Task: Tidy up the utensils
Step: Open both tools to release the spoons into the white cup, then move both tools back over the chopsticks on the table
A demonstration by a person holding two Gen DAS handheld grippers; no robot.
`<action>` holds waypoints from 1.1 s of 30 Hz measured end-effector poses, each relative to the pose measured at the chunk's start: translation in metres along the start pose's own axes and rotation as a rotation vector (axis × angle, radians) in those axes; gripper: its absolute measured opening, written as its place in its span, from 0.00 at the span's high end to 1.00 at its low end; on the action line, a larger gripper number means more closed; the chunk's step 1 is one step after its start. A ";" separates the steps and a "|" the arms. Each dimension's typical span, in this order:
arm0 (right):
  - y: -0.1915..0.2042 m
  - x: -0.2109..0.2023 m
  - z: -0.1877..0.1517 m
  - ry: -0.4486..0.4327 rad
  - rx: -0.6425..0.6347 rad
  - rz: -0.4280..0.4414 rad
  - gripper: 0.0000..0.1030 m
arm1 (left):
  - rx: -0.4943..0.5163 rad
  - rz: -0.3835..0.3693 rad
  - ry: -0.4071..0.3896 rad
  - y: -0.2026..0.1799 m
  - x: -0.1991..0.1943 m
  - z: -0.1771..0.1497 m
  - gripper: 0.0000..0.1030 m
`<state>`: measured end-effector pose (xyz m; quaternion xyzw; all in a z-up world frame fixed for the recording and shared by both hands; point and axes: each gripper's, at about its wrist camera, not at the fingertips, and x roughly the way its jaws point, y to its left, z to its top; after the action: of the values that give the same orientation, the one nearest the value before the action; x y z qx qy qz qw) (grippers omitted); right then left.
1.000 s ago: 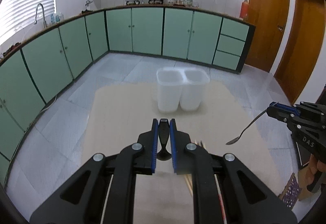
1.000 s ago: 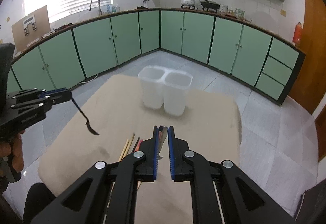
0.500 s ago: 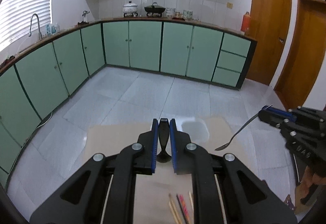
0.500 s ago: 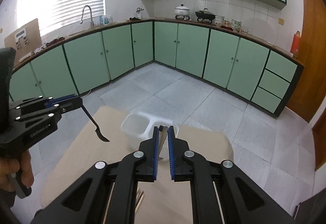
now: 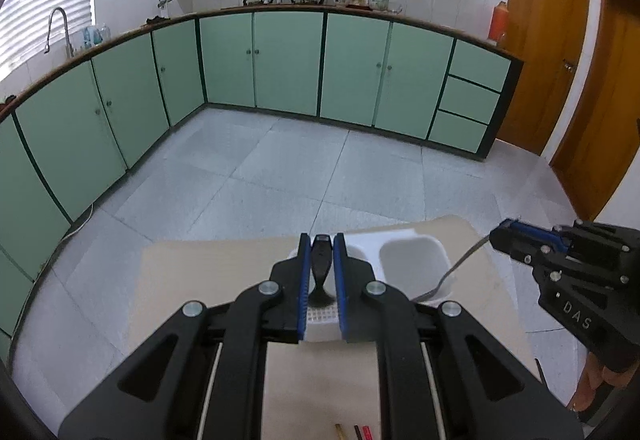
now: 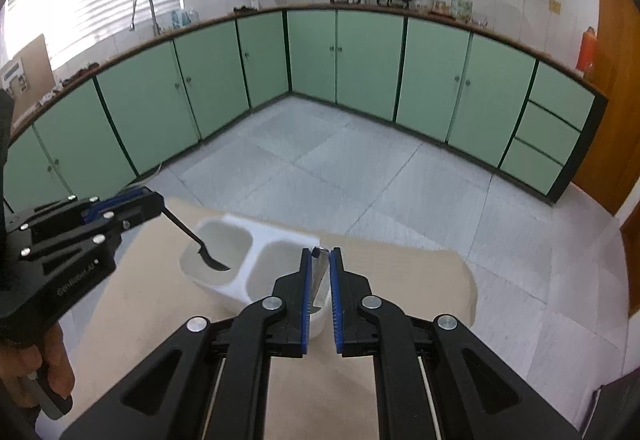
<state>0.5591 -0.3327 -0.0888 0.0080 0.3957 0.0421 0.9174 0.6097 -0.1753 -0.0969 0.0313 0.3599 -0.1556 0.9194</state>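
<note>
**Both utensils now over the holder**

The left hand-held gripper (image 5: 321, 268) is clamped on the handle of a black spoon (image 5: 321, 266), whose bowl hangs between the blue pads at the centre of the left wrist view. The right hand-held gripper (image 6: 319, 280) is clamped on a silver spoon (image 6: 318, 276) in the same way; in the left view its bowl dips at centre right.

A second ago the white two-compartment holder (image 5: 408, 260) stood well ahead of both grippers in mid-frame, with bare worktop (image 5: 208, 272) between. Since then both hands have carried forward, and the holder has slid down to lie just beneath the fingertips. In the right wrist view the black spoon's bowl hangs over the left compartment at centre left, while the silver spoon sits above the right one.

Chopsticks (image 5: 356, 432) lie on the worktop at the bottom edge of the left view, left behind.

The transport looks finished; what remains is probably lowering and releasing each spoon into its compartment.
</note>
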 end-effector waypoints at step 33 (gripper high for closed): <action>0.076 -0.170 -0.307 -0.133 0.128 0.048 0.49 | -0.037 0.074 -0.137 0.043 -0.237 -0.258 0.12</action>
<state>0.2141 -0.2771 -0.1729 0.0787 0.3355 0.0383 0.9379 0.2909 -0.0278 -0.1313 0.0169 0.2974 -0.1168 0.9474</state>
